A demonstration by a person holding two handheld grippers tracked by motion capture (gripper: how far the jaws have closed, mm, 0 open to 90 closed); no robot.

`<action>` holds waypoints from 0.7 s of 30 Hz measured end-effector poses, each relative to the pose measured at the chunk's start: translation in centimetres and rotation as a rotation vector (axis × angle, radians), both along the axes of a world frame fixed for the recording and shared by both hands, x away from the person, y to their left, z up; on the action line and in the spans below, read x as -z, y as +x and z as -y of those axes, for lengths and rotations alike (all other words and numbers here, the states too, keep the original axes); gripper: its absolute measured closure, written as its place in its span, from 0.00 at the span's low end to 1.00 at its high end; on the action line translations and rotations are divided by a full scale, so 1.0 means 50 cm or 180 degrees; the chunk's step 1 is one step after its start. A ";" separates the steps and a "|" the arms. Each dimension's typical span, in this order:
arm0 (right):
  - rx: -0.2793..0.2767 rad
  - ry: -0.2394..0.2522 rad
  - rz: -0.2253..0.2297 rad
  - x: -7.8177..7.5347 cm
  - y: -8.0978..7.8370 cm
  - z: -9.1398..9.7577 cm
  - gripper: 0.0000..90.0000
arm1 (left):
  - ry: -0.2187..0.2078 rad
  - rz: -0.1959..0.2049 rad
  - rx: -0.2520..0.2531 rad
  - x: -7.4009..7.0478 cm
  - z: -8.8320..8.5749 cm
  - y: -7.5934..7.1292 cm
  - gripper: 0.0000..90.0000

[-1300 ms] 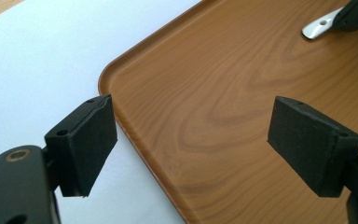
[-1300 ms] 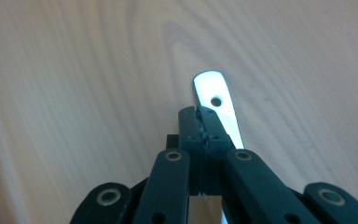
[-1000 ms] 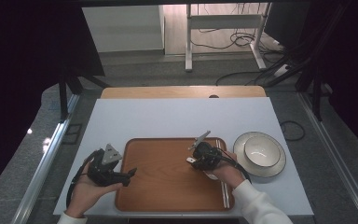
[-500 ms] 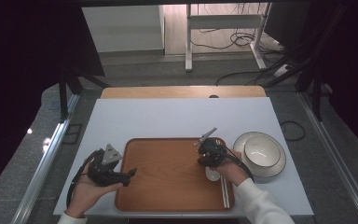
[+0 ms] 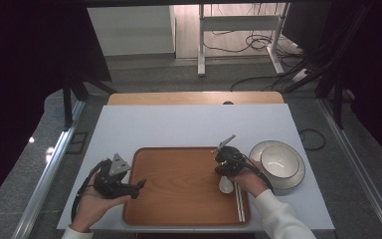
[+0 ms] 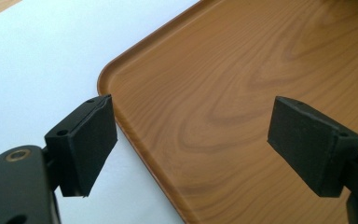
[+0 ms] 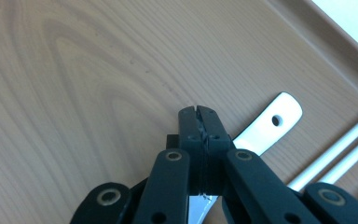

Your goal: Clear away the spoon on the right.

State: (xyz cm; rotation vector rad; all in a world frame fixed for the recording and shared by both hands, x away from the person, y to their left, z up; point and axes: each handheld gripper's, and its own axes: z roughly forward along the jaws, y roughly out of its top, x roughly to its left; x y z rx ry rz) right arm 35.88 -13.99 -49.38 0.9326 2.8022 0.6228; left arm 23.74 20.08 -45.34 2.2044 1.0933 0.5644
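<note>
A wooden tray (image 5: 179,199) lies at the near middle of the white table. My right gripper (image 5: 225,172) points down over the tray's right part, jaws shut on the handle of a white spoon (image 5: 225,185). In the right gripper view the spoon's handle (image 7: 270,126), with its hole, sticks out to the right of the shut gripper (image 7: 198,112) and lies low on the tray (image 7: 74,93). A pair of white chopsticks (image 5: 239,201) lies beside it near the tray's right rim. My left gripper (image 5: 138,185) rests at the tray's left edge, open and empty (image 6: 191,121).
A white bowl (image 5: 280,162) stands on a plate (image 5: 298,177) just right of the tray. The white table top (image 5: 189,124) stretches bare beyond the tray. Chopsticks (image 7: 335,149) lie close to the spoon by the tray's raised rim (image 7: 335,51).
My right gripper has carried the spoon to the right and nearer the front, down to the tray beside the chopsticks. The left gripper has stayed where it was.
</note>
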 end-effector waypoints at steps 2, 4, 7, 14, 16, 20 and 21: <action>0.0011 0.0008 0.0003 -0.001 0.000 0.002 1.00 | 0.0008 -0.0003 0.0011 0.000 0.001 0.000 0.17; 0.0001 0.0046 0.0042 -0.005 0.000 0.003 1.00 | 0.0003 0.0000 0.0010 0.000 0.001 0.000 0.17; -0.0017 0.0161 0.0104 -0.020 -0.005 0.006 0.99 | 0.0003 0.0008 0.0005 -0.001 0.000 0.000 0.17; -0.0059 0.0453 0.0215 -0.072 -0.014 0.032 0.99 | -0.0005 0.0013 -0.0012 -0.002 -0.004 0.002 0.17; -0.0048 0.0500 0.0225 -0.080 -0.016 0.039 0.99 | -0.0013 0.0016 -0.0018 -0.002 -0.005 0.002 0.17; -0.0113 0.0719 0.0283 -0.114 -0.029 0.080 0.93 | -0.0005 0.0017 -0.0007 -0.001 -0.004 0.006 0.17; -0.0090 0.0753 0.0280 -0.120 -0.031 0.089 0.91 | -0.0005 0.0020 -0.0007 -0.001 -0.004 0.006 0.17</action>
